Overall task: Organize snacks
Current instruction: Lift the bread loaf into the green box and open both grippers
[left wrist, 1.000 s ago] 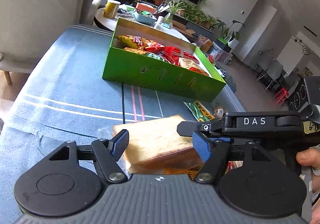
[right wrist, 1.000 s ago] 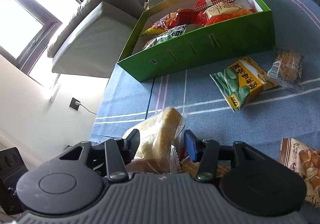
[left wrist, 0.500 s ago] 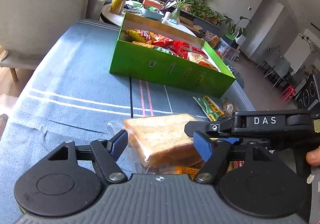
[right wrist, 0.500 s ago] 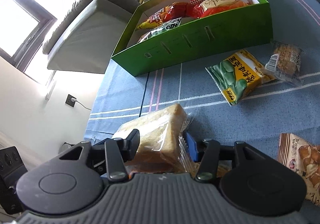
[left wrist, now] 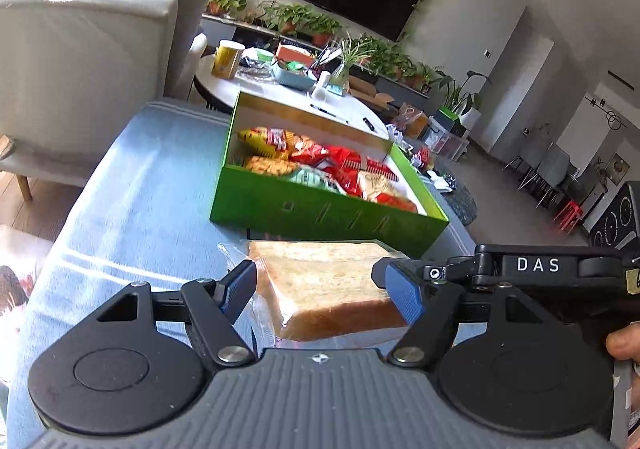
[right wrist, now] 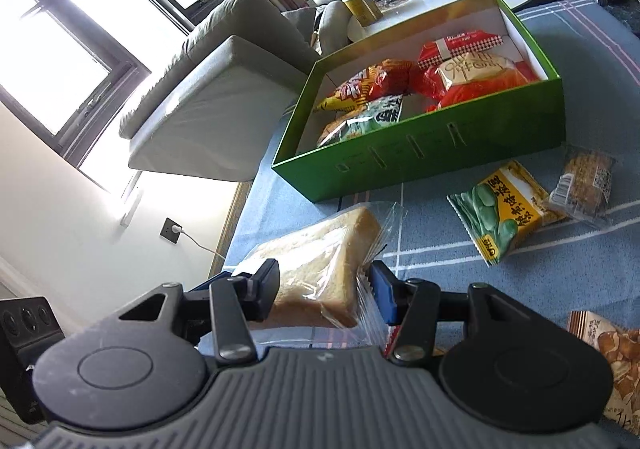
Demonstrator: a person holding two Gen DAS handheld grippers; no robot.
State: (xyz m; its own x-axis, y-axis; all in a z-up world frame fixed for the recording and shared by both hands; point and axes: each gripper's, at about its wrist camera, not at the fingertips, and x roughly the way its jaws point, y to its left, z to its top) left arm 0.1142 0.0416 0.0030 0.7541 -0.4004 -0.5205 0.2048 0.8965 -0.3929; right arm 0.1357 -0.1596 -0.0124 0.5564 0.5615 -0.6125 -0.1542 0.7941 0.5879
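Gripping one bagged bread loaf, right gripper and left gripper fingers clamped, one green box, two packets beside.

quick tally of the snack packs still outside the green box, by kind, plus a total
Bagged sliced bread, held off the cloth between both grippers: 1
Green and yellow bean snack packet: 1
Clear-wrapped grain bar: 1
Brown snack packet at the right edge, partly cut off: 1
Total outside the green box: 4
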